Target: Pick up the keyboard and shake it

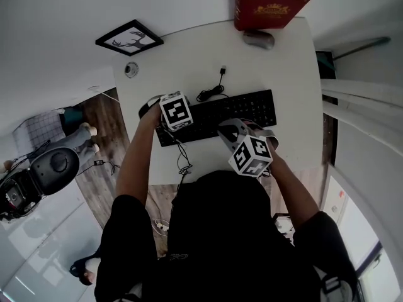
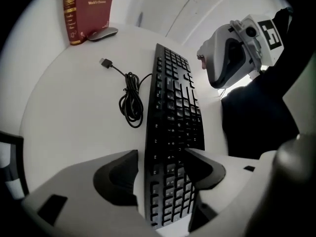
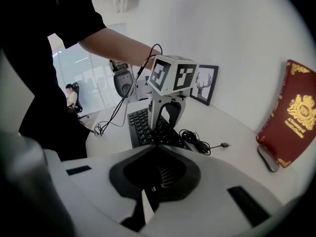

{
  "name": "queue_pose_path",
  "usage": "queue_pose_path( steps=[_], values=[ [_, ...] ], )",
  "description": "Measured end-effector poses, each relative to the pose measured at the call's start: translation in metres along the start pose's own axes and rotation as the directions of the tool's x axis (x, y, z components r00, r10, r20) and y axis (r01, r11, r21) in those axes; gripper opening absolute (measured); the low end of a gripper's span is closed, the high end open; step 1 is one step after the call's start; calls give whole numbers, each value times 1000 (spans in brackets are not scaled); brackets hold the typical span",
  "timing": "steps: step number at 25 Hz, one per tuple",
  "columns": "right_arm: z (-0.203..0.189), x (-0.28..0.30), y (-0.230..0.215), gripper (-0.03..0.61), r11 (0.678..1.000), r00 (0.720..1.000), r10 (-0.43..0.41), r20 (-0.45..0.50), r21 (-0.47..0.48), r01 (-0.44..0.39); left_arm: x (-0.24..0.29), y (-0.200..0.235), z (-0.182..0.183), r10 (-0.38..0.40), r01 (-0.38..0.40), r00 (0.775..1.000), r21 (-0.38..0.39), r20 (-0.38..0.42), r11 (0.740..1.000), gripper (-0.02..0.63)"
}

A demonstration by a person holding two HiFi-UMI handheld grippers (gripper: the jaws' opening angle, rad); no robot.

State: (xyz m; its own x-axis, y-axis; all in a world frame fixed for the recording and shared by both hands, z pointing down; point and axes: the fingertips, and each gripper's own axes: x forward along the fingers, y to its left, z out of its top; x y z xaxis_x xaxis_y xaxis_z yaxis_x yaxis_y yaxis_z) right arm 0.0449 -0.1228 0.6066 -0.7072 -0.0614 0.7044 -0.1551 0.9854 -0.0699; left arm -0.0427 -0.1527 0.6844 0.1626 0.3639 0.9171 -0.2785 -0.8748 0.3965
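Straddling flat black keyboard (image 2: 173, 107) with left claw (image 2: 161, 155) spread wide, right claw (image 3: 155, 147) pinched closed, empty

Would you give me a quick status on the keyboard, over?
Left gripper open, straddling keyboard end. Right gripper shut, empty, near its other end. Keyboard flat on table. Coiled cable alongside, not blocking.

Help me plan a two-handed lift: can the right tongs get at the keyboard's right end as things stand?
Probably yes, once opened. The right tongs are shut, right at the keyboard's end, with nothing between. The cable lies behind it; the left tongs straddle the other end.
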Motion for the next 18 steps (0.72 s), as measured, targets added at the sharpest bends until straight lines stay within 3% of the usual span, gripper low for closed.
queue_pose_path(
  steps=[5, 12, 18],
  values=[
    [-3, 0, -8, 21, 1000, 1000, -16, -7, 11, 16, -7, -3, 8, 86, -86, 996, 2, -36, 996, 244],
    [-8, -7, -11, 21, 999, 999, -51, -14, 18, 51, -17, -10, 10, 218, -219, 976, 24, 18, 976, 227],
    [-12, -24, -8, 21, 994, 994, -107, -30, -6, 107, -30, -24, 11, 367, -369, 929, 54, 49, 928, 218]
  ],
)
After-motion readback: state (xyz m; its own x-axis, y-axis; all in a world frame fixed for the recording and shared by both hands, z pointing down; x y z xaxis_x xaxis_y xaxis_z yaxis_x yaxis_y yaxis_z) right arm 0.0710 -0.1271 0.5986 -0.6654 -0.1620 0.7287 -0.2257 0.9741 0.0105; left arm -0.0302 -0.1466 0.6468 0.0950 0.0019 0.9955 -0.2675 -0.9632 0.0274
